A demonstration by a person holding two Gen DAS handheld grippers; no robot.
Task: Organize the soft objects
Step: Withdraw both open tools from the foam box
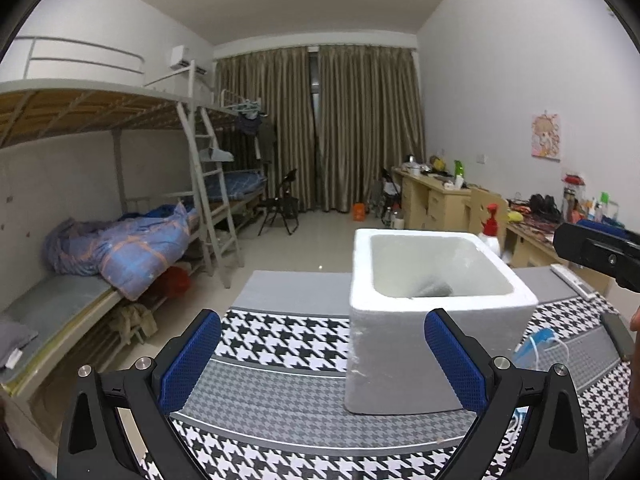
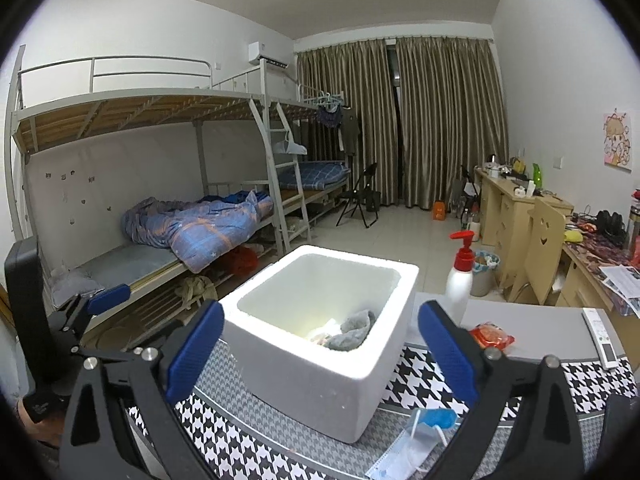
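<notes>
A white foam box point(image 1: 420, 340) stands open-topped on the houndstooth table cover point(image 1: 280, 340). Inside it lies a grey soft cloth point(image 2: 354, 330) beside some pale items I cannot make out. My left gripper point(image 1: 324, 360) is open and empty, its right pad just in front of the box's near wall. My right gripper point(image 2: 322, 354) is open too, its pads spread wide before the box point(image 2: 312, 384), nothing between them. A blue face mask point(image 2: 416, 436) lies on the cover by the box's near right corner.
A red-capped pump bottle point(image 2: 460, 276), a red packet point(image 2: 492, 336) and a white remote point(image 2: 600, 336) sit on the table's far right part. Bunk beds with a blue quilt point(image 2: 200, 228) line the left wall, and desks point(image 2: 512, 204) line the right.
</notes>
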